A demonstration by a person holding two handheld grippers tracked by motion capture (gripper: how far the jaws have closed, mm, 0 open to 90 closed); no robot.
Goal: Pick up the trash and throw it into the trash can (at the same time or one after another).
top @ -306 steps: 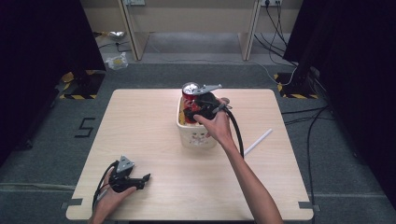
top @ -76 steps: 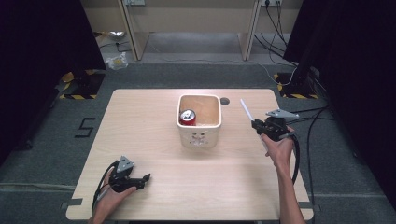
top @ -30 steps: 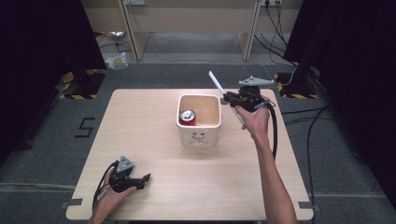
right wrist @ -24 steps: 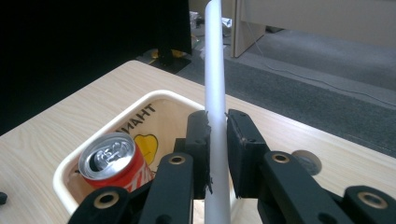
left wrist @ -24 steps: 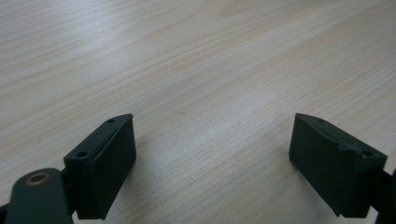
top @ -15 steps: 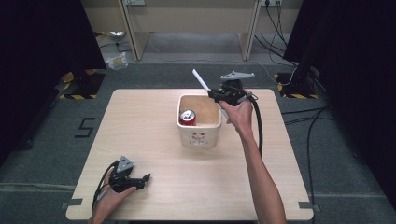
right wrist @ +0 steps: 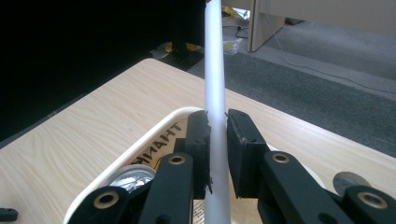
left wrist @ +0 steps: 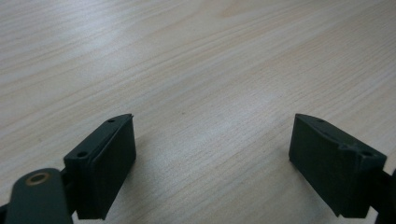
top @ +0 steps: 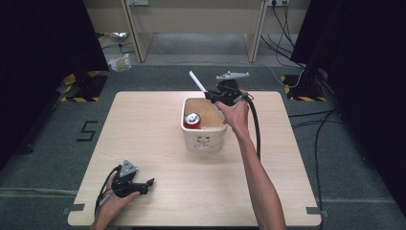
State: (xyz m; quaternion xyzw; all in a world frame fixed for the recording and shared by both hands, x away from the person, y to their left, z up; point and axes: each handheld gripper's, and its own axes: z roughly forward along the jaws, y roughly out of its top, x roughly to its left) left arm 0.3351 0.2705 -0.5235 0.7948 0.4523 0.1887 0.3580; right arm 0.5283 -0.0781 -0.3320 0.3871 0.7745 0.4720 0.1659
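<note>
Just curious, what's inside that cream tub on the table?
A red drinks can stands upright at the left of the cream tub, on a tan floor. The near wall hides the can's lower part and the tub's near floor.

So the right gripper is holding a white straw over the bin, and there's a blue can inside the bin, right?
Not quite: the can in the bin is red, as the high view shows. The right gripper does hold the white straw over it.
</note>
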